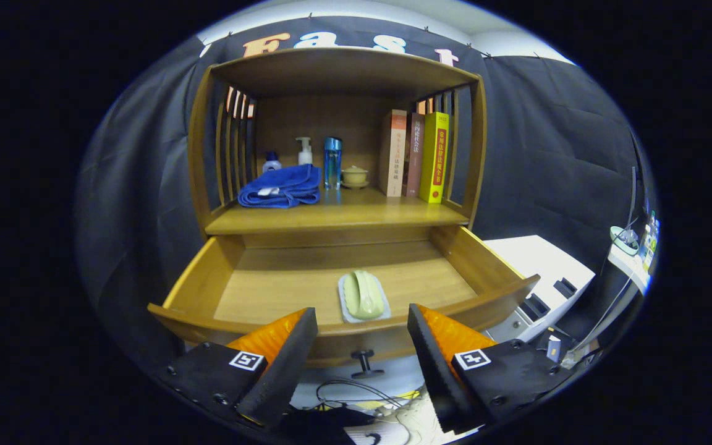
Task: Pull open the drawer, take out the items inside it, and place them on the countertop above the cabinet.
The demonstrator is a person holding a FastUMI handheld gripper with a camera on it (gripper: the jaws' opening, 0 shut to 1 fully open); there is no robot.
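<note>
1. The claw hangs with its two fingers spread wide and gripping nothing; each finger's body carries a small square black-and-white marker tag.
2. The wooden cabinet stands ahead of the fingers against the booth's cloth wall, with slatted sides and an open shelf.
3. The drawer beneath the shelf is pulled fully out; its front rail runs between the fingertips, and its dark knob sits just under that rail, in the gap between the fingers.
4. A pale green item on a whitish tray lies inside the drawer, near the front rail, just beyond the fingertips and about centred between them.
5. On the countertop rests a folded blue towel.
6. Three upright books stand toward the shelf's other end; the spines bear Chinese characters, too small to read surely.
7. Behind the towel stand a white pump bottle, a blue bottle and a small lidded cup.
8. A white appliance sits beside the drawer.
</note>
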